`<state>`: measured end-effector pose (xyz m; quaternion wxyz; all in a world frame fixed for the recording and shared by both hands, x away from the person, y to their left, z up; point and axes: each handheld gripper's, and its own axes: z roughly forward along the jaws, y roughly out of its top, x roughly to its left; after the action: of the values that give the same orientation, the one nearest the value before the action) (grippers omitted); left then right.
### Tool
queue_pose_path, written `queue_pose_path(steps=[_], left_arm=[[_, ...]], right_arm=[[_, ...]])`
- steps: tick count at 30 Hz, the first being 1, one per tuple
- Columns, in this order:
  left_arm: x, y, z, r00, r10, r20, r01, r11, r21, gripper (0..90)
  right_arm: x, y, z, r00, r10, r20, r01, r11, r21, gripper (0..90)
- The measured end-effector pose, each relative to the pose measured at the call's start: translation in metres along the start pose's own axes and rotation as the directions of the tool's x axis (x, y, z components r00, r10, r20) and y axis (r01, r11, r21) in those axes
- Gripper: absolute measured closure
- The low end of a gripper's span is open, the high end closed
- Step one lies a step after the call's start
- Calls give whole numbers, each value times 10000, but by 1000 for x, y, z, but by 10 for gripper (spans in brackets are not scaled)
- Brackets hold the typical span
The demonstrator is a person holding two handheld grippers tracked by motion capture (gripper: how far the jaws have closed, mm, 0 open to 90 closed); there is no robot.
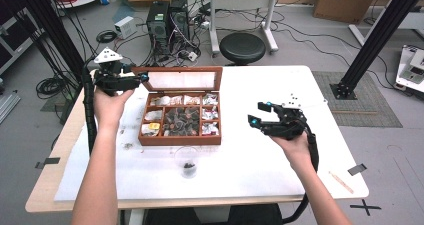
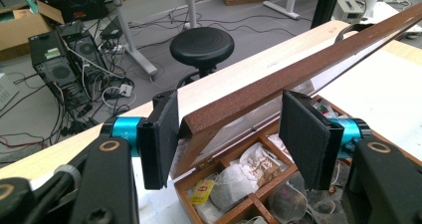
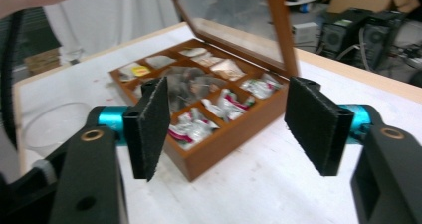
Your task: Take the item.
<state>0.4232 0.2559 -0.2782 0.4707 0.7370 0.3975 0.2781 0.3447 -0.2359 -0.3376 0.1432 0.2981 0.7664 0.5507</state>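
open wooden box (image 1: 180, 140) holds tea bags (image 1: 181, 121); left tool (image 2: 229, 134) straddles lid (image 2: 298, 69), right tool (image 3: 234, 129) apart.

High view: fixed above the near table edge, looking forward and down over the whole table (image 1: 280, 155). Left gripper view: close behind its jaws, facing the raised lid (image 2: 298, 72). Right gripper view: low and near, facing the wooden box (image 3: 224, 134). All three share the box.
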Motion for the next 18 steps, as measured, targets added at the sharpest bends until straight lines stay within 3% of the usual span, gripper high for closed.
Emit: queue_pose_path(steps=[8, 18], left_arm=[[0, -1, 0, 10000, 14, -20, -14, 10000, -32, 415], [-1, -3, -1, 10000, 37, -19, -37, 10000, -72, 414]], right_arm=[[-23, -7, -16, 9954, 355, 888, -375, 9991, 203, 257], [-43, -16, -45, 9782, 746, 1939, -774, 9970, 69, 236]])
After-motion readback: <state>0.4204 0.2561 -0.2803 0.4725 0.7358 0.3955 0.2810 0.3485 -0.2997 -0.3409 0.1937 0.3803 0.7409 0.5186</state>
